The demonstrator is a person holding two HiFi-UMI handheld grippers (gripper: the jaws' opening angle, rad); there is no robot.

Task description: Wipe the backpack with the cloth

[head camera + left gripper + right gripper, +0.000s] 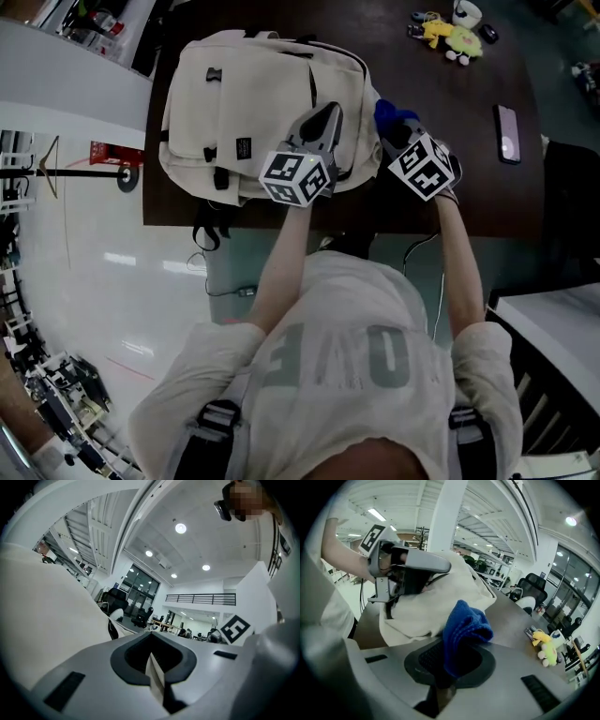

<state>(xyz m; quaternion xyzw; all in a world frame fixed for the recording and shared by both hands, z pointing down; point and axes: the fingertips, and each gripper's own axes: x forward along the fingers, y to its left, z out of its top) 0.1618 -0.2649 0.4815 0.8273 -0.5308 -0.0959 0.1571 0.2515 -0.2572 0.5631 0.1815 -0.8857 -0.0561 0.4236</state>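
Observation:
A cream backpack (244, 103) lies flat on the dark table (469, 197). My left gripper (328, 120) rests on its right side, and in the left gripper view (153, 663) the jaws are shut with a thin cream strip of the backpack (47, 620) between them. Just right of the bag, my right gripper (401, 131) is shut on a bunched blue cloth (394, 114). In the right gripper view the cloth (466, 625) sticks up out of the jaws of my right gripper (449, 670), close to the backpack (426, 609) and apart from it.
A phone (507, 132) lies at the table's right side, and a yellow plush toy (452, 39) and a white cup (467, 13) sit at the far edge. A black chair (572, 216) stands to the right. A stand with a red sign (112, 153) is on the floor at left.

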